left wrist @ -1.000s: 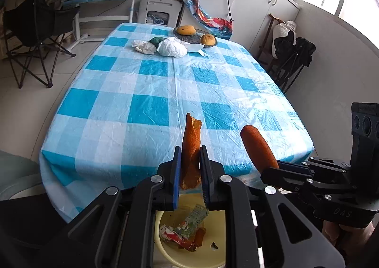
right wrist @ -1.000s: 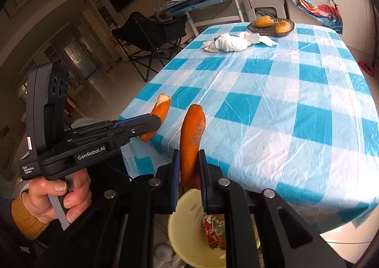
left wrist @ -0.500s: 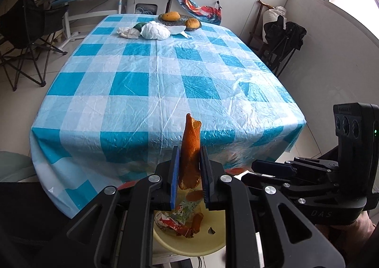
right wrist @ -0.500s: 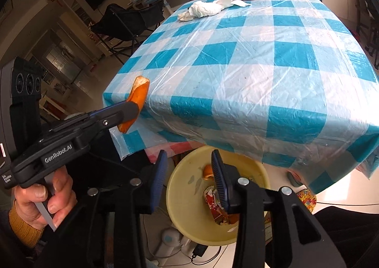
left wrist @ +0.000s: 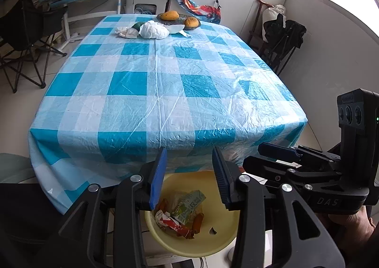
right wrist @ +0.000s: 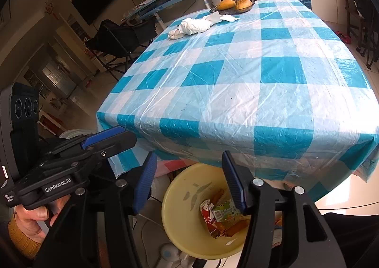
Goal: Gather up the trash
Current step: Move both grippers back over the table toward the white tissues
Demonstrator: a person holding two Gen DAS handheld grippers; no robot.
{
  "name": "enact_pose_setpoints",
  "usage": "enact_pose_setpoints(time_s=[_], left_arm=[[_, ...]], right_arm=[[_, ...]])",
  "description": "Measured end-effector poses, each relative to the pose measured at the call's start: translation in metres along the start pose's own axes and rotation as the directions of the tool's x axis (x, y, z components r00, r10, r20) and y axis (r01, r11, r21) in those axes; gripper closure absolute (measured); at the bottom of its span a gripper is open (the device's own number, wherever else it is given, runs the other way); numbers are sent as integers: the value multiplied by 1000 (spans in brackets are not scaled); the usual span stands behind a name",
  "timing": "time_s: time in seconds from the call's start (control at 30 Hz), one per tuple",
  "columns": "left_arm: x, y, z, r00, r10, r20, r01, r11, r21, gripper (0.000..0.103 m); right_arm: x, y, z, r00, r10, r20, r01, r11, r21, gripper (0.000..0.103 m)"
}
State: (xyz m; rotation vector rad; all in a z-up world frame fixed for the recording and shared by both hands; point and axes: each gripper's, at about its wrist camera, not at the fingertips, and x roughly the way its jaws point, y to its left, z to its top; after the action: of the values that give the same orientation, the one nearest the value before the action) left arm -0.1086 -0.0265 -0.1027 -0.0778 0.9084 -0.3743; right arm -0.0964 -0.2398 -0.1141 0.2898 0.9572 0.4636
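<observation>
Both orange peels have dropped from the jaws into the yellow bin [left wrist: 220, 242] below the table [left wrist: 165, 92] edge — among wrappers [right wrist: 220, 213]. Left gripper [left wrist: 188, 173] and right gripper [right wrist: 189, 179] hang above it, jaws opening, nothing between them.

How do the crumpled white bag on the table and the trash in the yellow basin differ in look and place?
The crumpled white bag is plain white; the trash is mixed red, green and orange. The bag lies at the table's far end, near the fruit plate; the trash sits low in the yellow basin below the near edge. Both look crumpled.
</observation>
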Motion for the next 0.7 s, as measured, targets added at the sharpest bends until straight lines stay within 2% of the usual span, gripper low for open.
enact_pose_setpoints(time_s=[0.17, 0.7], left_arm=[[-2, 3, 1, 1000, 12, 13, -11, 1000, -13, 56], [-1, 10, 2, 999, 45, 27, -44, 998, -38, 41]], right_arm=[[2, -1, 0, 1000, -18, 1, 18, 1000, -6, 39], [9, 3, 0, 999, -44, -21, 43, 999, -20, 32]])
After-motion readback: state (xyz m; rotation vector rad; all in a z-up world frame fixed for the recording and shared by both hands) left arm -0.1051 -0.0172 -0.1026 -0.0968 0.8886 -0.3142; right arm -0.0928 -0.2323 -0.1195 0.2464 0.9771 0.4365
